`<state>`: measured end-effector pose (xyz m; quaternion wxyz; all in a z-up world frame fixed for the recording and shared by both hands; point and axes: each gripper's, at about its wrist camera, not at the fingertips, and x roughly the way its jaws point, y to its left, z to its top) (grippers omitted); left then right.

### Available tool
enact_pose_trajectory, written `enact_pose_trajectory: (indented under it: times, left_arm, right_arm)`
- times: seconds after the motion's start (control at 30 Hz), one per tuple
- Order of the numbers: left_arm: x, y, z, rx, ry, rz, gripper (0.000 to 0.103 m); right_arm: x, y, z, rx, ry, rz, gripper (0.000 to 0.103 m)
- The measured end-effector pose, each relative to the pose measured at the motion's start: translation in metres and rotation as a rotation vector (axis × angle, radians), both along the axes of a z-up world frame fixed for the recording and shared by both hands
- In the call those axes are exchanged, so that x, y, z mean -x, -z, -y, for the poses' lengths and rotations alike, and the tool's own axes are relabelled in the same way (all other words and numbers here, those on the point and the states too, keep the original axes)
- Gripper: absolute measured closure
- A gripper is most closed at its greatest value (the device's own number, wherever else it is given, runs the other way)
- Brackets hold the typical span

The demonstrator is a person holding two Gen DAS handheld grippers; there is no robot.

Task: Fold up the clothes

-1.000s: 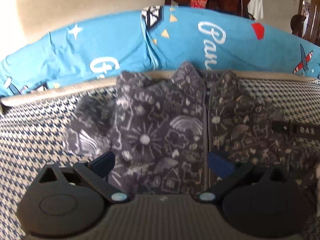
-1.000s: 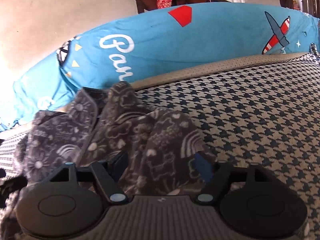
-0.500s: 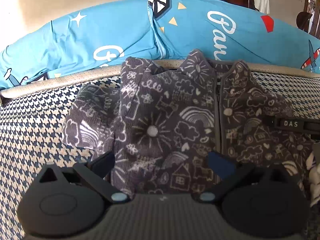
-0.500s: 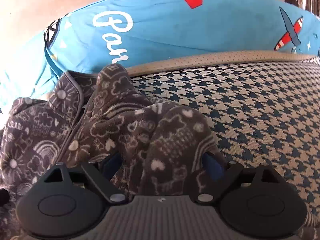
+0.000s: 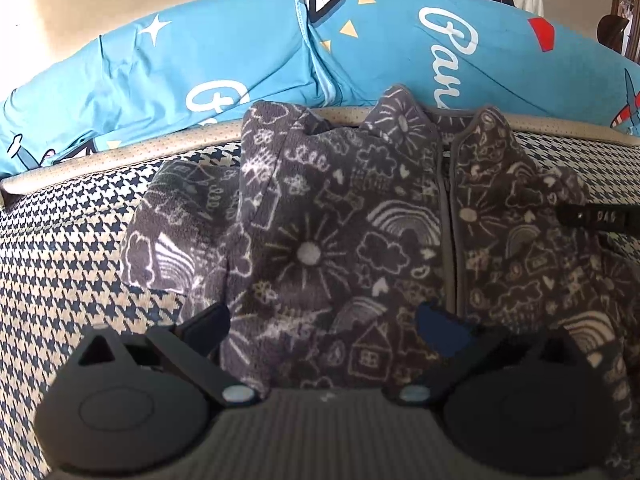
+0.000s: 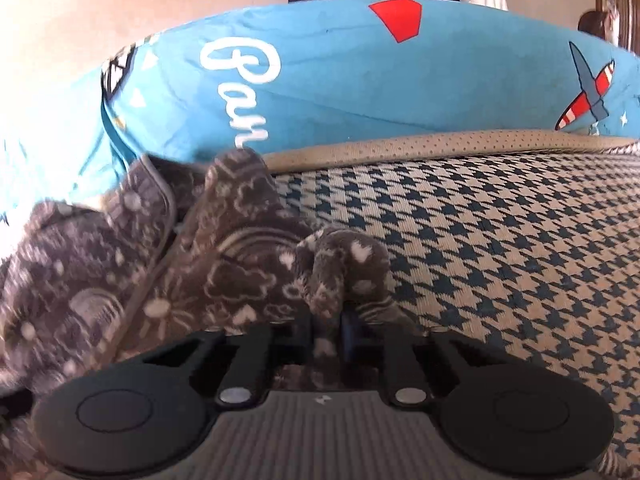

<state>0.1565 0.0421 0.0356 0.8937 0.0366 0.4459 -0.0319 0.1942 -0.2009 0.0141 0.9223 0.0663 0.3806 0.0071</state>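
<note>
I count one grey doodle-print fleece jacket, two blue printed pillows, one houndstooth mattress, and my two grippers: left gripper, right gripper.

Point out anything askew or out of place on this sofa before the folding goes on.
The grey patterned fleece jacket lies rumpled on the houndstooth cushion, its collar poking over the cushion's back edge against the blue pillow. The right gripper pinches a bunched fold; the left gripper stands open. Nothing looks damaged.
</note>
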Motion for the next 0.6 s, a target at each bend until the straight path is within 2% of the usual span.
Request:
enact_pose_trajectory:
  times: [0.13, 0.27, 0.6]
  left_arm:
    - [-0.002, 0.001, -0.002, 0.005, -0.009, -0.001, 0.000]
    - [-0.005, 0.001, -0.005, 0.010, -0.016, 0.006, 0.000]
    - [-0.015, -0.004, -0.017, 0.032, -0.062, 0.031, 0.000]
  right_arm:
    - [-0.004, -0.004, 0.000, -0.015, 0.004, 0.016, 0.091]
    - [-0.007, -0.015, -0.001, -0.008, 0.019, 0.074, 0.092]
    - [-0.021, -0.043, 0.012, -0.066, 0.117, 0.182, 0.098]
